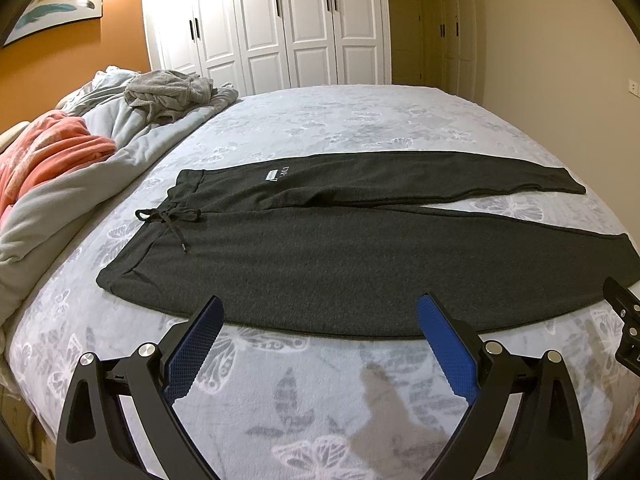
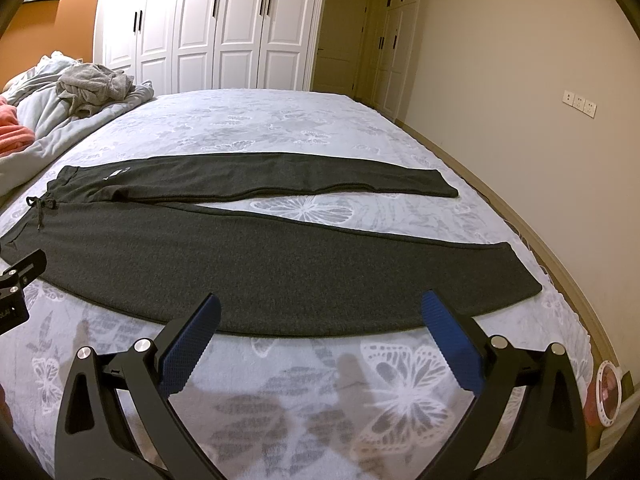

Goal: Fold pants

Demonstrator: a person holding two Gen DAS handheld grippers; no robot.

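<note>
Dark grey pants [image 1: 320, 256] lie flat on the bed, waistband with a tied drawstring [image 1: 172, 216] to the left, both legs spread to the right. They also show in the right wrist view [image 2: 280, 272]. My left gripper [image 1: 320, 308] is open and empty, just above the near edge of the near leg. My right gripper [image 2: 320, 306] is open and empty, over the near edge of the same leg, closer to the cuff [image 2: 524, 272]. The right gripper's body shows at the right edge of the left wrist view [image 1: 626, 320].
The bed [image 1: 300, 400] has a pale butterfly-print cover. A grey duvet [image 1: 80, 168], a grey garment [image 1: 168, 92] and a pink blanket [image 1: 48, 148] are piled at the left. White wardrobes [image 1: 280, 20] stand behind. The bed's right edge [image 2: 560, 280] drops to the floor.
</note>
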